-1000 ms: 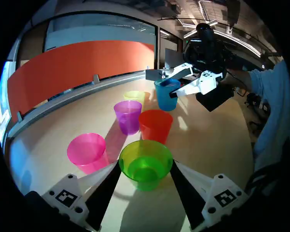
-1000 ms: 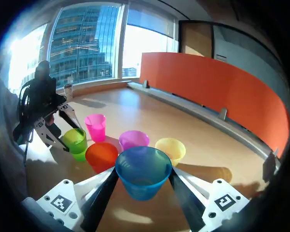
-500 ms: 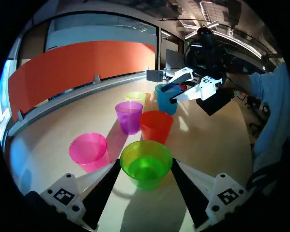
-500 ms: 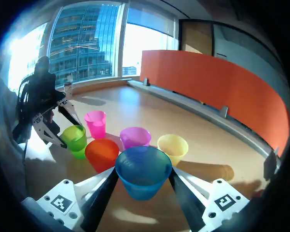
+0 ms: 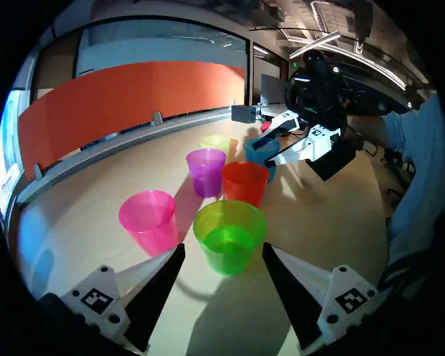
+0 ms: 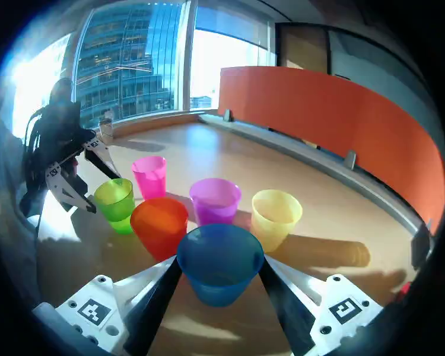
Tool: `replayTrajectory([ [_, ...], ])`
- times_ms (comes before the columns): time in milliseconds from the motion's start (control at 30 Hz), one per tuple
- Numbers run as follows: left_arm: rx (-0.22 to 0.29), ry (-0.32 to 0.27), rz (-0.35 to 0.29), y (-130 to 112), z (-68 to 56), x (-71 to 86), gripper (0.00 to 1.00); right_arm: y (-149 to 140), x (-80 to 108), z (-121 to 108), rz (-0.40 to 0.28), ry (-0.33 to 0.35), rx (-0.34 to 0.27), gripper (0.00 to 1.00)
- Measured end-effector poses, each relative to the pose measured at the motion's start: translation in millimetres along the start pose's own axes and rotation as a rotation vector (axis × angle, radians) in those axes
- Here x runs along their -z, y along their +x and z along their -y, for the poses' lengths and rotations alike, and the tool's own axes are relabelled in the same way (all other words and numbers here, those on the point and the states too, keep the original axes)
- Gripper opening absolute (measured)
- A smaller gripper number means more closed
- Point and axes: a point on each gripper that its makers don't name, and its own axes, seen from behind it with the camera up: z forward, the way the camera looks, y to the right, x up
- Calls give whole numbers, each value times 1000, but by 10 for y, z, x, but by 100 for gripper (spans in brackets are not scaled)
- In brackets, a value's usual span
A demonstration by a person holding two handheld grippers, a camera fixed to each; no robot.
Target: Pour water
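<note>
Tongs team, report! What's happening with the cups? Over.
Right tongs clamp blue cup. Left tongs open, flanking green cup. Orange cup close ahead.

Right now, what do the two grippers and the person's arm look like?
The left gripper has white wedge-shaped fingers with black inner faces and a square black-and-white marker on each. The right gripper is built alike, with a black body behind. The person wears a light blue sleeve.
</note>
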Motion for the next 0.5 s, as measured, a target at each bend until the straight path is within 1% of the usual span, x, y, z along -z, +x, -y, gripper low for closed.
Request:
replayTrajectory([
  [300, 35, 27, -18, 12, 90, 129, 97, -99, -31, 3, 12, -4, 0, 92],
  [500, 38, 36, -16, 12, 122, 172, 97, -164, -34, 7, 25, -9, 0, 93],
])
